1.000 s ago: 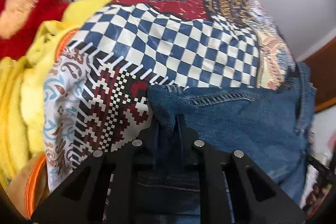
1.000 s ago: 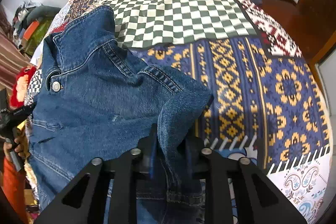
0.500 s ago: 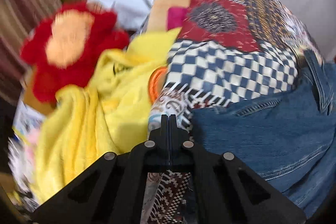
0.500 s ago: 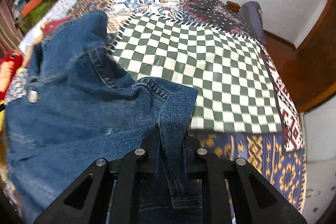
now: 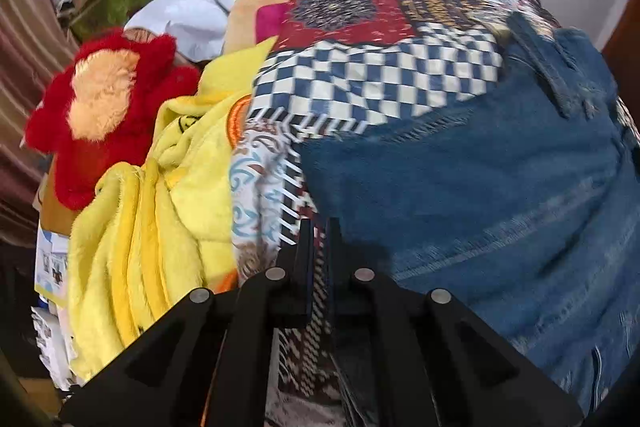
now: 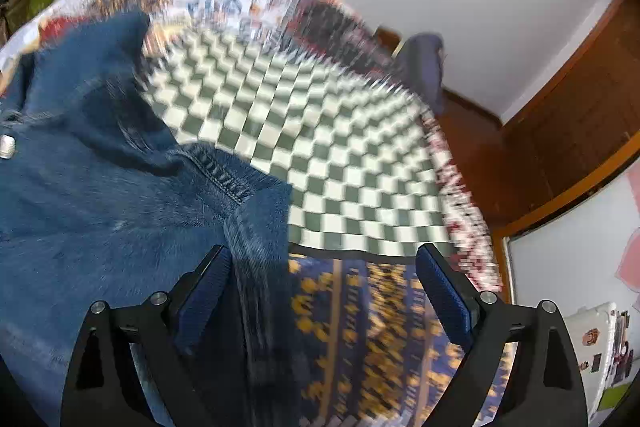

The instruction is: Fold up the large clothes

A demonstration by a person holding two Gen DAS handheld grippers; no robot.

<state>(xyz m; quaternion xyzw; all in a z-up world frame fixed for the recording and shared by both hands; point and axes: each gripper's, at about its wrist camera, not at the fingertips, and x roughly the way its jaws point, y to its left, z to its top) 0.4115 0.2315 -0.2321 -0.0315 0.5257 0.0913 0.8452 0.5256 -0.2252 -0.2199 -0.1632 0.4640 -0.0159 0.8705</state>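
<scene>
One garment is the task's thing here: a blue denim jacket [image 5: 472, 187] with pale topstitched seams, a strap-like tab near its far edge and a metal button [image 6: 7, 145] near its collar. It lies spread on the patchwork bedspread [image 5: 372, 83] of checked, red and ochre panels, covering the near right part of that bedspread in the left wrist view. In the right wrist view the jacket [image 6: 92, 195] sits left of the bedspread's green-and-white checked panel [image 6: 320, 163], with a folded cuff or hem end reaching down toward the tongs; motion blur softens its edges.

The left gripper [image 5: 316, 239] has its jaws drawn nearly together with only a thin slit between them, and nothing is caught there; it hangs over the bedspread's patterned edge just left of the jacket. The right gripper [image 6: 324, 291] has just been opening and now stands wide, its blue pads [image 6: 444, 303] far apart; the jacket's loose end lies between them beside the left pad, unpressed.

Left of the bedspread, a yellow fleece blanket [image 5: 152, 207] is bunched beside a red plush flower cushion with a peach centre [image 5: 104, 103]. No container is clearly readable.
</scene>
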